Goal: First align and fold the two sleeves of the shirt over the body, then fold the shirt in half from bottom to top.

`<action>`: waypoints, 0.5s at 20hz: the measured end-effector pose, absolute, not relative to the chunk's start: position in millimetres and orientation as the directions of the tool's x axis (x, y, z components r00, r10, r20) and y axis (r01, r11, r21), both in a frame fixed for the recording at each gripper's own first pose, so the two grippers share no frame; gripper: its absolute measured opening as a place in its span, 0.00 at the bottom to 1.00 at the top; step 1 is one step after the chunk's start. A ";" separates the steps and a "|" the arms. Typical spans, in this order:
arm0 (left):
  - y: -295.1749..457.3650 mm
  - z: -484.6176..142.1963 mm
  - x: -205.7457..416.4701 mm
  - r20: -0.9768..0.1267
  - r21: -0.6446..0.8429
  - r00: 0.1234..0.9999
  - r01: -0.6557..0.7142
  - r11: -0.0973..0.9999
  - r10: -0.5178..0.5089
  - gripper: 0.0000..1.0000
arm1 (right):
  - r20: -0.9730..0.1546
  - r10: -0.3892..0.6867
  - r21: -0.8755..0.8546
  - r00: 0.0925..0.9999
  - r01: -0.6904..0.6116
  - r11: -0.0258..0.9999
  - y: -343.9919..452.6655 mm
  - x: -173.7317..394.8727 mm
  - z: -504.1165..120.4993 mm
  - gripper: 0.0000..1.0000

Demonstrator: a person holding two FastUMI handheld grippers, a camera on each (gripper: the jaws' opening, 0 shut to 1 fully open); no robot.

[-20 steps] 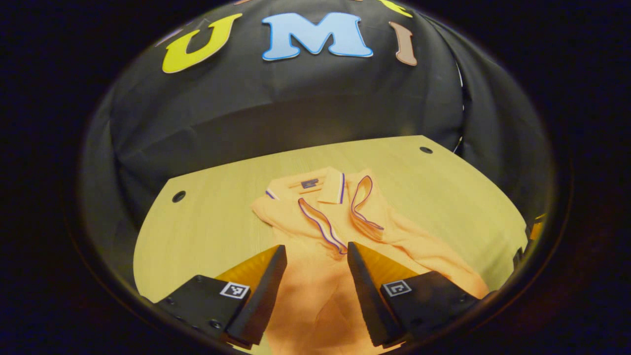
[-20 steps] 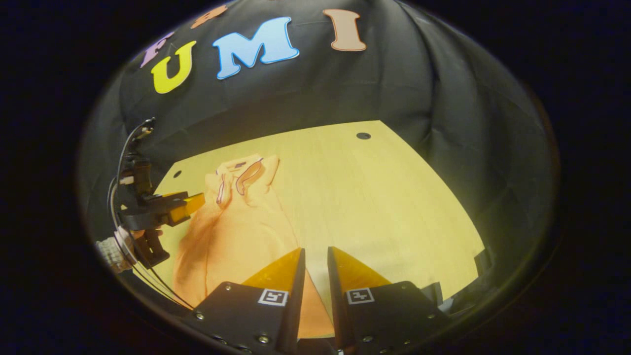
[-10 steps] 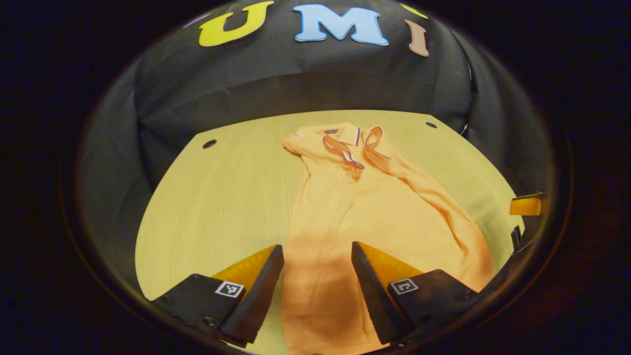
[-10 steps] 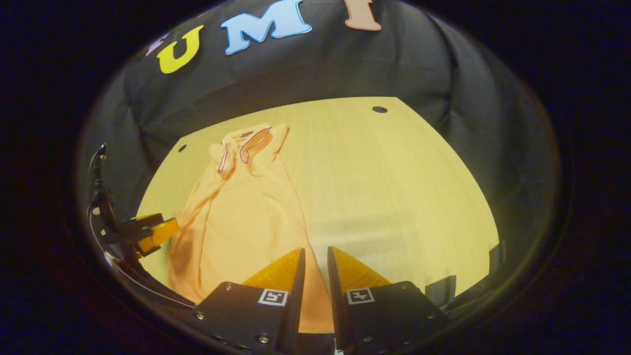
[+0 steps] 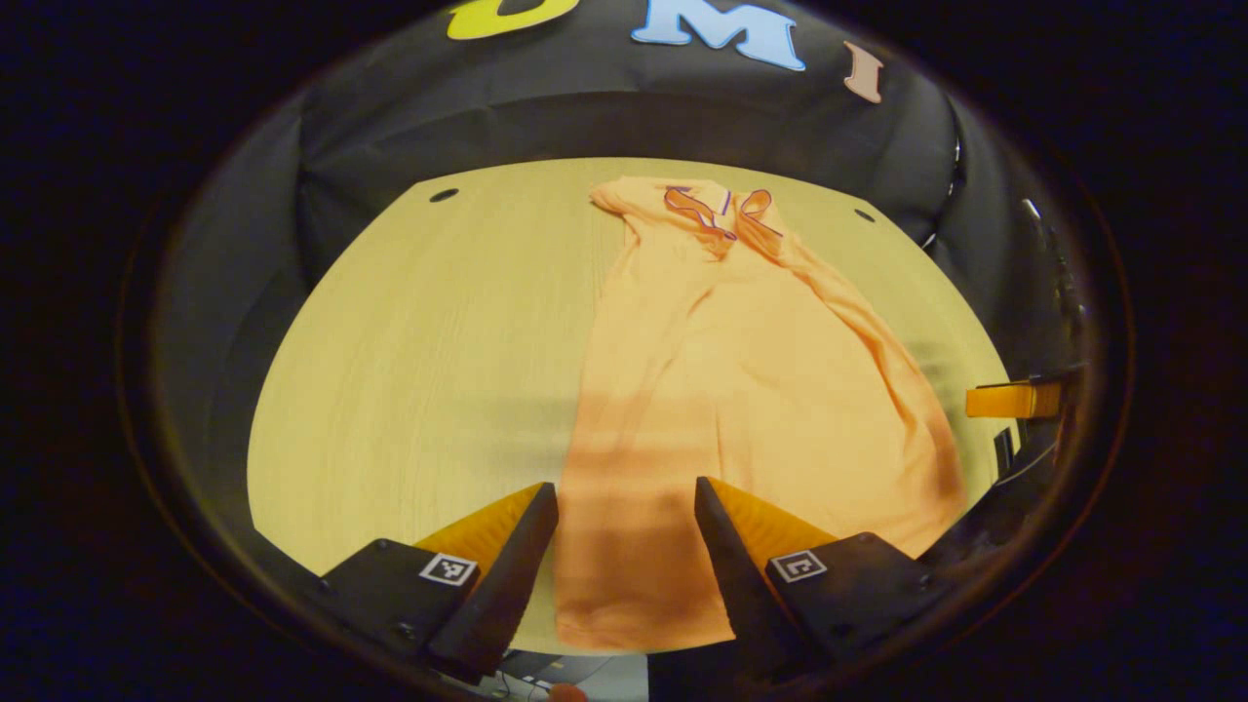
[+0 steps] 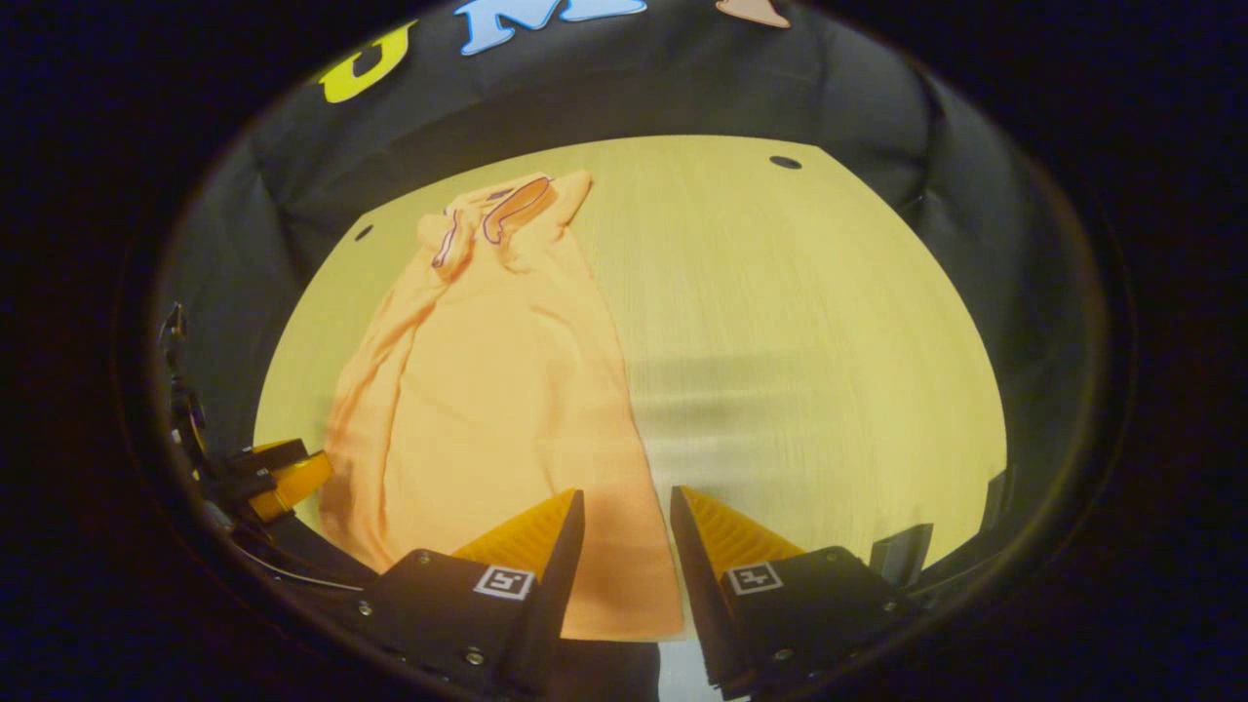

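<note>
Orange shirt lies flat, lengthwise on the table; sleeves folded in; collar at far end

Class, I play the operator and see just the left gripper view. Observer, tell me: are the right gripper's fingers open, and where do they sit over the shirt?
Observer: The right gripper has its fingers apart, with nothing pressed between them.
Operator: Where are they over the shirt?
Observer: The right side edge of the shirt runs down through the gap between them, towards the bottom hem.
Operator: How does my own gripper look from there?
Observer: The left gripper sits just off the shirt's left side edge, low near the hem, over the table.
</note>
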State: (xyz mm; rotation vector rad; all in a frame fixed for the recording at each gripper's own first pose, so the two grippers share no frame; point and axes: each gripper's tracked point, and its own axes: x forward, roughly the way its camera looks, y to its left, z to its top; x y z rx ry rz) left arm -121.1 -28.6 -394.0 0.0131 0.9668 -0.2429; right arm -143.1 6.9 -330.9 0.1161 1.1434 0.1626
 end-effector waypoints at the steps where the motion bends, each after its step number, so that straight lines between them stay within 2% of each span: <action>1: -28.5 -395.2 -123.8 -0.821 -0.097 0.534 0.215 0.972 -0.200 0.94 | -0.902 0.191 0.178 0.388 -0.069 0.982 8.9 -146.8 -334.9 0.53; 3: -24.0 -399.0 -126.5 -0.832 -0.072 0.527 0.209 0.975 -0.174 0.94 | -0.916 0.189 0.177 0.354 -0.066 0.982 10.0 -155.9 -339.2 0.71; 4: -23.0 -401.4 -128.5 -0.837 -0.064 0.522 0.206 0.977 -0.165 0.95 | -0.922 0.180 0.169 0.343 -0.065 0.984 9.5 -159.1 -342.6 0.83; 5: -23.7 -404.4 -130.9 -0.844 -0.064 0.512 0.204 0.977 -0.162 0.98 | -0.930 0.169 0.157 0.327 -0.065 0.986 8.3 -163.2 -345.7 0.88; 6: -25.3 -408.4 -134.2 -0.853 -0.069 0.496 0.205 0.976 -0.165 0.98 | -0.936 0.159 0.146 0.313 -0.066 0.987 7.8 -166.9 -349.6 0.90; 7: -24.7 -413.9 -137.5 -0.864 -0.068 0.478 0.205 0.976 -0.160 0.99 | -0.944 0.150 0.135 0.295 -0.069 0.988 7.1 -171.0 -353.1 0.84; 8: -23.4 -418.8 -140.7 -0.873 -0.061 0.462 0.207 0.976 -0.153 0.96 | -0.950 0.141 0.126 0.278 -0.071 0.989 6.9 -174.8 -356.3 0.92; 10: -21.3 -428.1 -144.8 -0.890 -0.042 0.436 0.212 0.976 -0.133 0.98 | -0.960 0.125 0.108 0.251 -0.078 0.991 7.3 -181.1 -364.7 0.91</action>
